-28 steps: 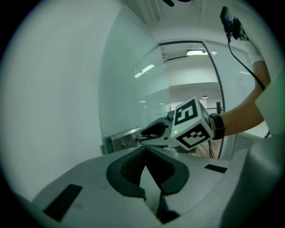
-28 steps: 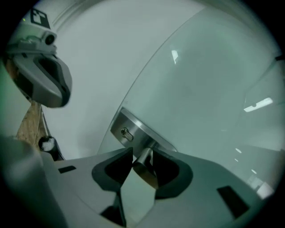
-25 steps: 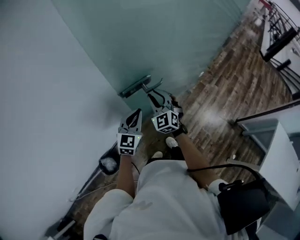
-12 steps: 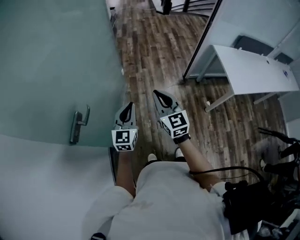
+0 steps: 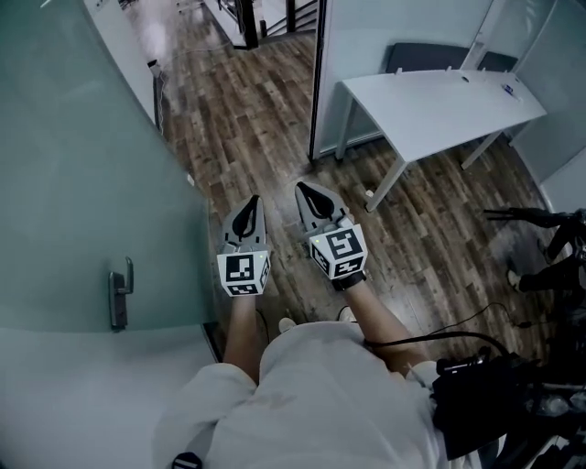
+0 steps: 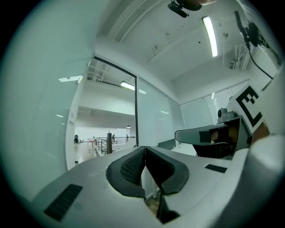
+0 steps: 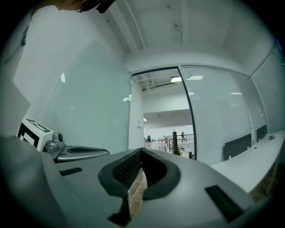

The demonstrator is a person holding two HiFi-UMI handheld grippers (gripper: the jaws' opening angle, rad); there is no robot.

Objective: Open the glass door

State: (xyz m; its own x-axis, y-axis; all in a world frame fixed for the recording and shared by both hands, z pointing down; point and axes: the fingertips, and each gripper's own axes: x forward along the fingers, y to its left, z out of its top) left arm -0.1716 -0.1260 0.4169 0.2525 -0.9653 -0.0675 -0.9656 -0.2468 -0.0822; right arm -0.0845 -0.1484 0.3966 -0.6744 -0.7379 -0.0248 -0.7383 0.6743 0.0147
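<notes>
**Glass door at left, both tools shut and clear of it**

Head view. The glass door (image 5: pixel 82 183) fills the frame from 8 to 11 o'clock. The pane is frosted, pale green-grey, with nothing readable through it. Its near edge runs as a slanted line from 11 o'clock down toward centre, meeting the wooden floor (image 5: pixel 238 110). The lever handle (image 5: pixel 119 293) is dark metal on a narrow upright plate and sits low on the pane, at 8 o'clock from the left tool (image 5: pixel 249 206). Handle and tool are well apart, with no contact.

Left tool: jaws pressed together, nothing between them. Left gripper view agrees: the black pads meet along one seam (image 6: pixel 143 156). The frosted pane lies at 9 o'clock in that view.

Right tool (image 5: pixel 311 194): jaws likewise closed and empty. In the right gripper view the pads touch at the tip (image 7: pixel 141 156), with only floor showing through the slit lower down. It sits just beside the left tool, at its 3 o'clock, and both point toward 12 o'clock over the floor.

A white tabletop (image 5: pixel 439 101) stands at 1 to 2 o'clock. A glass partition (image 5: pixel 394 27) with a dark frame post is at 12 o'clock. The person's light garment (image 5: pixel 311 394) is at 6 o'clock.
</notes>
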